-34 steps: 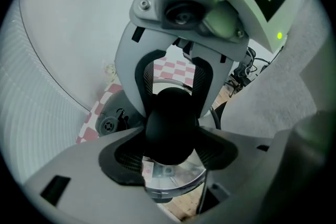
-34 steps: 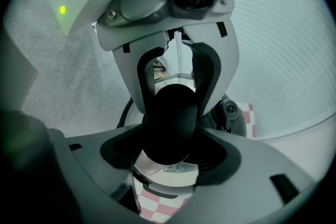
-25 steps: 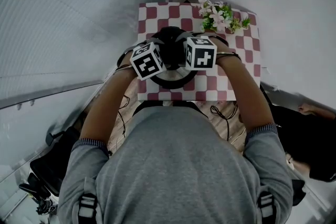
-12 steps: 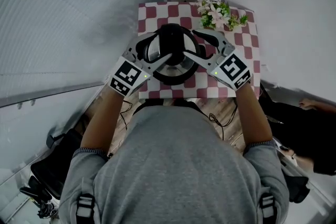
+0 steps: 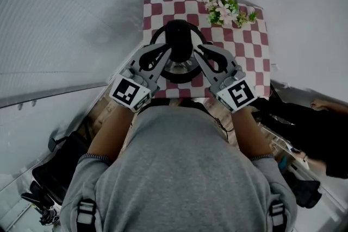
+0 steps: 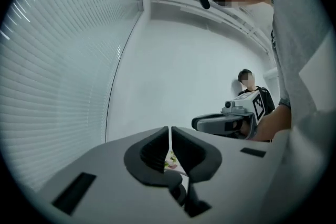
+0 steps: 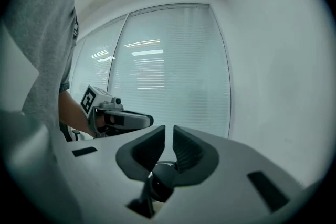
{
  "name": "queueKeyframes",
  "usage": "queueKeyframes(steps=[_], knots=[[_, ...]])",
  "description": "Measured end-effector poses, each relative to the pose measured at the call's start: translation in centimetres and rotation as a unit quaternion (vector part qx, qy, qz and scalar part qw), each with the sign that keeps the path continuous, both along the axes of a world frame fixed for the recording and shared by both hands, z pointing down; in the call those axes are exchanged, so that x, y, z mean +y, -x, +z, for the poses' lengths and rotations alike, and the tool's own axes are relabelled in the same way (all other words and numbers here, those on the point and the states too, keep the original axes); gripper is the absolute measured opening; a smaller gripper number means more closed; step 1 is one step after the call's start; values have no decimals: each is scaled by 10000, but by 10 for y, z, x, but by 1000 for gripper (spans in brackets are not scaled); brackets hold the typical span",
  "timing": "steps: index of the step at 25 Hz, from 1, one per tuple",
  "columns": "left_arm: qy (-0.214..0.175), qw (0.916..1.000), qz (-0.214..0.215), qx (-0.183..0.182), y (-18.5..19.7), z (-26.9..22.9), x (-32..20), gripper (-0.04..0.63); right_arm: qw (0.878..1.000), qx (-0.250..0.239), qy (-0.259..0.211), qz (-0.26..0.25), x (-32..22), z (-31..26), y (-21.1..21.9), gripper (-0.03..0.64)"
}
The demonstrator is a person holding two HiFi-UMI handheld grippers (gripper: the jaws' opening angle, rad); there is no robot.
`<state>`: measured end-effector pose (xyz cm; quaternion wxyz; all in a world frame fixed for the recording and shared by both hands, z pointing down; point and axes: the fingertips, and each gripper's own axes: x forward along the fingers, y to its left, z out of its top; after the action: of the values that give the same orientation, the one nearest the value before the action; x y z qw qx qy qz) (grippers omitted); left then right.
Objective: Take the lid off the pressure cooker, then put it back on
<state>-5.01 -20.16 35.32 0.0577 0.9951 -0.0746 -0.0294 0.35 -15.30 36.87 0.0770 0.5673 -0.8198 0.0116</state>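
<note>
We have lifted our left gripper (image 6: 170, 140) and right gripper (image 7: 169, 145) off the pressure cooker (image 5: 179, 69), and their fingers have just closed together on nothing, so the lid (image 5: 178, 39) looks back on.

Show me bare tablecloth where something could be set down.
Free: the far left corner of the checkered cloth, left of the pressure cooker; the right strip below the flowers. Crowded: the centre round the cooker and the flowers' corner.

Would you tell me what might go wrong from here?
Both sets of jaws have just been closing on nothing, so the left gripper and right gripper may bump the steel pressure cooker instead of gripping its black lid. Pushed across the red-and-white chequered cloth, it might reach the pink-and-white flower sprig.
</note>
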Motion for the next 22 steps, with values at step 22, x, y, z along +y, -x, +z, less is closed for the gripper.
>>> queueKeyframes(steps=[22], knots=[[-521,9983,-241,-28,12,5,8,18,9988,25,-128,479,16,11,2,6]])
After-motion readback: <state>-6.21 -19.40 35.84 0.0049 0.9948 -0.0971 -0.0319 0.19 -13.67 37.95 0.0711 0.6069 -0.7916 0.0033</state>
